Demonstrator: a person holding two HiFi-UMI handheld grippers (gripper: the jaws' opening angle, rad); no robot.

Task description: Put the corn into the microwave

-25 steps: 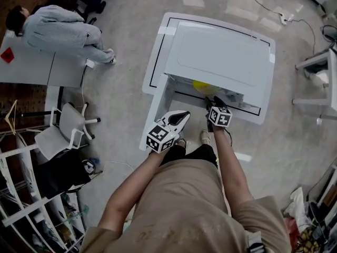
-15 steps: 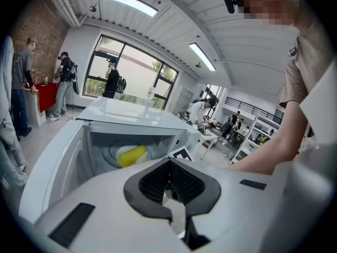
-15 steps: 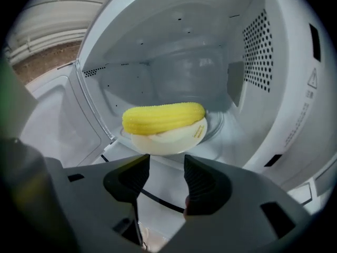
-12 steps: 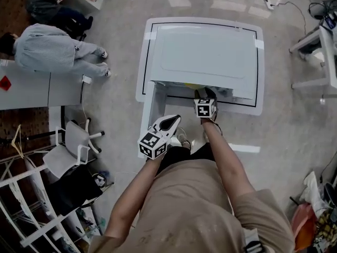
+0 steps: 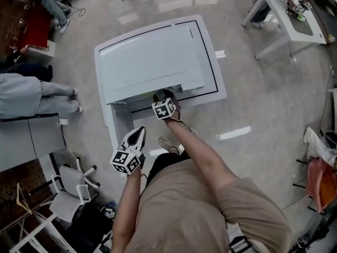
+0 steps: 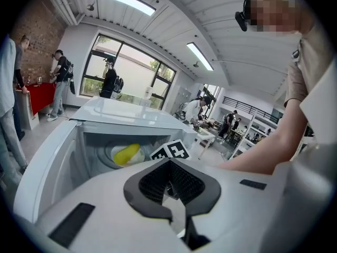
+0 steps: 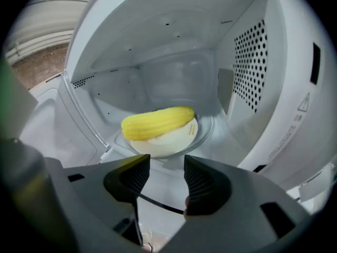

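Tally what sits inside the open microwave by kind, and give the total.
corn cob: 1
white plate: 1
glass turntable: 1
Total: 3

corn (image 7: 158, 122): whole yellow cob, lying on its side across a pale plate (image 7: 174, 140). plate sits on the glass turntable (image 7: 209, 132) inside the microwave (image 7: 174, 51). microwave: white box, door open, pale cavity, vent holes in the right wall.
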